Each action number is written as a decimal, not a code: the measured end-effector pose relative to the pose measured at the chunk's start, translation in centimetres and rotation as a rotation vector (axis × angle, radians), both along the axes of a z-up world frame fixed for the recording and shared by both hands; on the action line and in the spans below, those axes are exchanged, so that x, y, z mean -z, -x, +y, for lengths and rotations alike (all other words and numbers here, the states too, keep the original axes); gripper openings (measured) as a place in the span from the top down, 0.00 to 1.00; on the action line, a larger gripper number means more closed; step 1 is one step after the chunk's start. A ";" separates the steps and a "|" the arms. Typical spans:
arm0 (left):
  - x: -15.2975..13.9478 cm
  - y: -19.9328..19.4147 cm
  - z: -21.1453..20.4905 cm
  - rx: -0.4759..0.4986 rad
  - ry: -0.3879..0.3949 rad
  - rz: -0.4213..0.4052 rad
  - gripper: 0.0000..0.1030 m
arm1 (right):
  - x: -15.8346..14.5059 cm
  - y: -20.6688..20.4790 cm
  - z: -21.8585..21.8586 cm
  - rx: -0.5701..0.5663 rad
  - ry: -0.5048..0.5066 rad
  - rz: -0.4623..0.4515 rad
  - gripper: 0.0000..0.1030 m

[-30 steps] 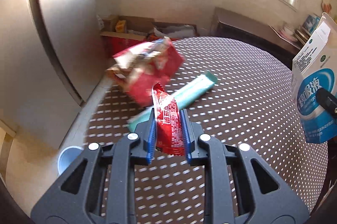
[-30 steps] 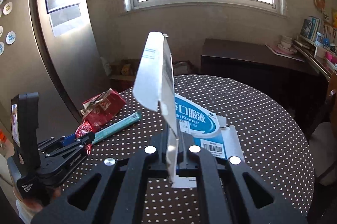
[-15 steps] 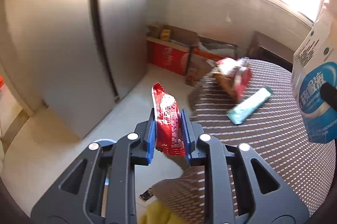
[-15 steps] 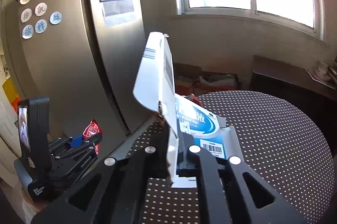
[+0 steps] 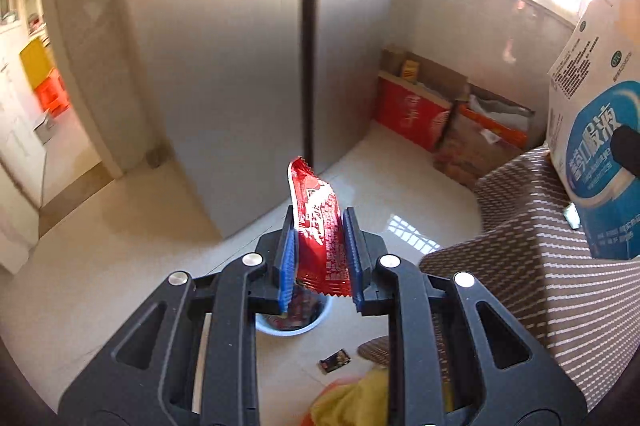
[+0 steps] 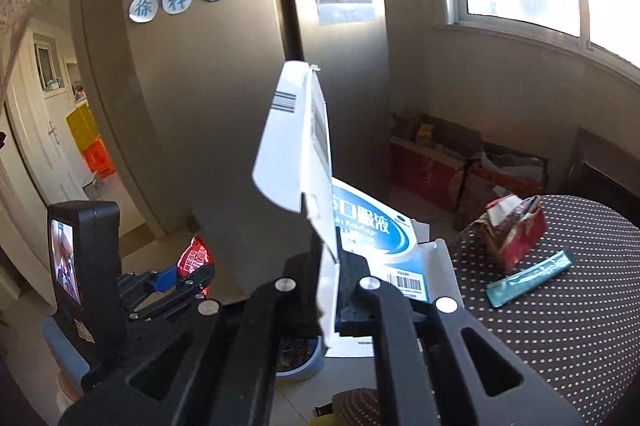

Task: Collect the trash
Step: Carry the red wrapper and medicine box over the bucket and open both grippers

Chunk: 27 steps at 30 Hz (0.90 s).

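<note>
Pinching a red snack wrapper (image 5: 320, 226) upright between its blue pads, the left hand-held gripper (image 5: 320, 258) is positioned over the floor beyond the bench (image 5: 540, 266) edge. The wrapper is gripped at its lower half, its crimped top standing free, so it hangs clear for a drop. Directly below the jaws sits a small pale bin (image 5: 294, 322) on the floor; it appears to hold dark and reddish scraps already, though the contents are largely hidden by the jaws.

The right hand-held gripper (image 6: 330, 286) is pressed tight on one thin panel of a flattened white-and-blue carton (image 6: 304, 162), which stands up from the jaws with its printed face trailing beyond. Gripping by the edge judged suitable for so light an item.

Trash remaining on the bench: a crumpled red packet (image 6: 512, 230) and a teal sachet (image 6: 528, 284), just beside each other. A small dark scrap (image 5: 335, 360) lies on the floor near the bin.

Judgement: wrapper release into the bin is the step in hand; the carton follows.
</note>
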State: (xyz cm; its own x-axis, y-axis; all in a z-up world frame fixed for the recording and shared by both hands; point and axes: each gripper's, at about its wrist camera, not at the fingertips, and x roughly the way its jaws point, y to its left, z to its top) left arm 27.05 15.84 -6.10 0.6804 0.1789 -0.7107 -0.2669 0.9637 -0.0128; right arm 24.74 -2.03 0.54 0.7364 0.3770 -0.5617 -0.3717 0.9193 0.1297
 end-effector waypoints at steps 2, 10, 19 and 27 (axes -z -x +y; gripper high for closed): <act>0.6 0.4 1.5 -0.023 0.002 0.016 0.78 | 0.8 -0.3 1.9 -0.028 0.004 0.020 0.96; 3.8 -0.8 5.6 -0.085 0.006 0.073 0.70 | 5.8 -3.1 7.7 -0.050 0.043 0.136 0.96; 7.4 -1.8 9.1 -0.116 -0.025 0.131 0.25 | 10.4 -6.5 11.8 -0.062 0.100 0.240 0.96; 8.3 -1.0 11.5 -0.183 -0.027 0.170 0.25 | 13.3 -8.8 18.1 -0.173 0.117 0.333 0.94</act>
